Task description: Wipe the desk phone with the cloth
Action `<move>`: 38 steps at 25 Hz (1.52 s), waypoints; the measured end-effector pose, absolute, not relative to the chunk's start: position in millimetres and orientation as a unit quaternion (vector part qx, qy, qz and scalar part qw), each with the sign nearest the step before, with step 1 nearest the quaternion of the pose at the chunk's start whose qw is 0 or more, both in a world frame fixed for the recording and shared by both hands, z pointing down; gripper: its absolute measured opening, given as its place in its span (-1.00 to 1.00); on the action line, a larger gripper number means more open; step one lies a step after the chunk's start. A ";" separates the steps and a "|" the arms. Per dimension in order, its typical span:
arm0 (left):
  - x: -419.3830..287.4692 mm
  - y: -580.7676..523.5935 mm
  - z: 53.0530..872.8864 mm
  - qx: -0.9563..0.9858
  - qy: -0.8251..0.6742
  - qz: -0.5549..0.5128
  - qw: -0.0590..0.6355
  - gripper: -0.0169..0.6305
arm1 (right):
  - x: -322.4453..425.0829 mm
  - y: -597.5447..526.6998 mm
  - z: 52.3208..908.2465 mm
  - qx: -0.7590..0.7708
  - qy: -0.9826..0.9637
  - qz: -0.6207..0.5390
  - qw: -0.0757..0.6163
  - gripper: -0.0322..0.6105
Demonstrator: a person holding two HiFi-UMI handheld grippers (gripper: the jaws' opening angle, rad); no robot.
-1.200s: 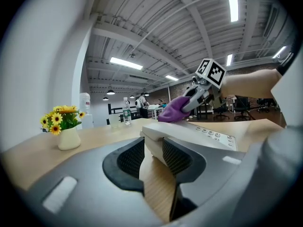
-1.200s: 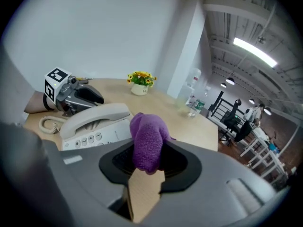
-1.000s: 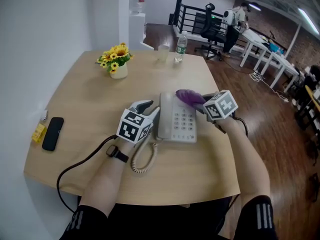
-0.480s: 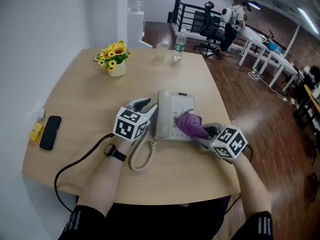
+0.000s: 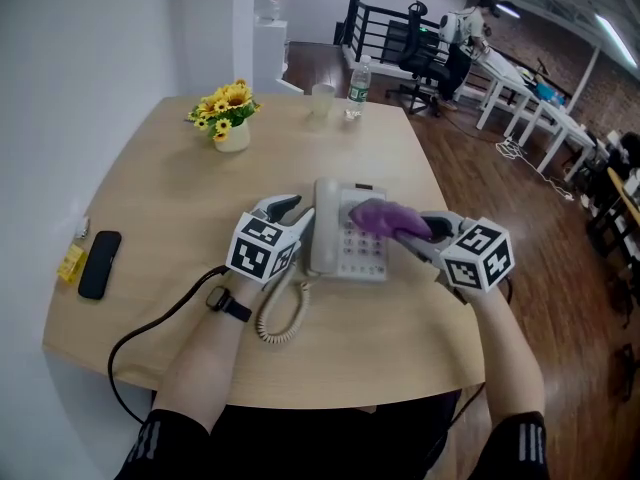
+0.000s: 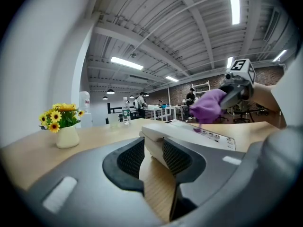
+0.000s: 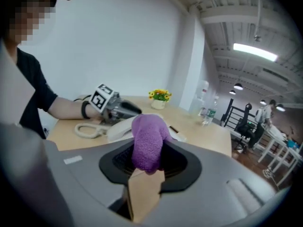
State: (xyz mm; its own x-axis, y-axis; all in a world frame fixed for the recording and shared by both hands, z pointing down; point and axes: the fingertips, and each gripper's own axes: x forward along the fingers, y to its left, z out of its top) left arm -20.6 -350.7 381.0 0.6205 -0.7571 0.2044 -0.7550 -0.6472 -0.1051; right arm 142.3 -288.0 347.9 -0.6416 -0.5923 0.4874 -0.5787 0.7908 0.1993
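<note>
Two right gripper (image 5: 428, 236) jaws tight on cloth (image 5: 382, 215), lengthwise leftward over desk phone (image 5: 345, 255); left gripper (image 5: 296, 215) jaws apart.

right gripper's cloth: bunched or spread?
Bunched: purple cloth is a wad clamped in the right gripper, its end on the desk phone keypad.

Head camera is looking steeply down on the bench (image 5: 150, 218); the two gripper cameras are facing each other low and close across the shared desk phone (image 5: 352, 248).

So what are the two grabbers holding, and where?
The right gripper pinches the purple cloth by one bunched end. The left gripper holds nothing; its fingers stand apart just short of the desk phone.
</note>
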 end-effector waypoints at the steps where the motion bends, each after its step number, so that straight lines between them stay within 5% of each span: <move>1: -20.6 -350.6 381.4 -0.900 0.420 -0.115 0.004 -0.60 | 140.4 -306.3 342.3 0.336 -0.902 -0.014 0.270 -0.51; 9: -20.2 -352.0 380.7 -0.902 0.418 -0.109 -0.001 -0.60 | 111.4 -381.4 383.1 0.349 -0.863 -0.004 0.366 -0.51; 26: -20.9 -352.3 380.7 -0.902 0.418 -0.110 -0.001 -0.59 | 99.7 -210.3 430.9 0.205 -0.881 -0.055 0.424 -0.51; 34: -21.3 -351.9 379.8 -0.901 0.419 -0.110 -0.001 -0.59 | 117.3 -299.8 342.5 0.322 -0.902 -0.036 0.287 -0.51; 38: -20.9 -351.6 380.4 -0.901 0.419 -0.110 -0.001 -0.59 | 115.4 -369.4 327.9 0.382 -0.877 -0.035 0.289 -0.51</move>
State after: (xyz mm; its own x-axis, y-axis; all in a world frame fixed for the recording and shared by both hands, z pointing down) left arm -20.9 -351.6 380.4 0.6249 -0.7546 0.2001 -0.7552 -0.6493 -0.0899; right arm 115.4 -369.4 327.9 -0.5408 -0.6909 0.4798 -0.6501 0.7053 0.2828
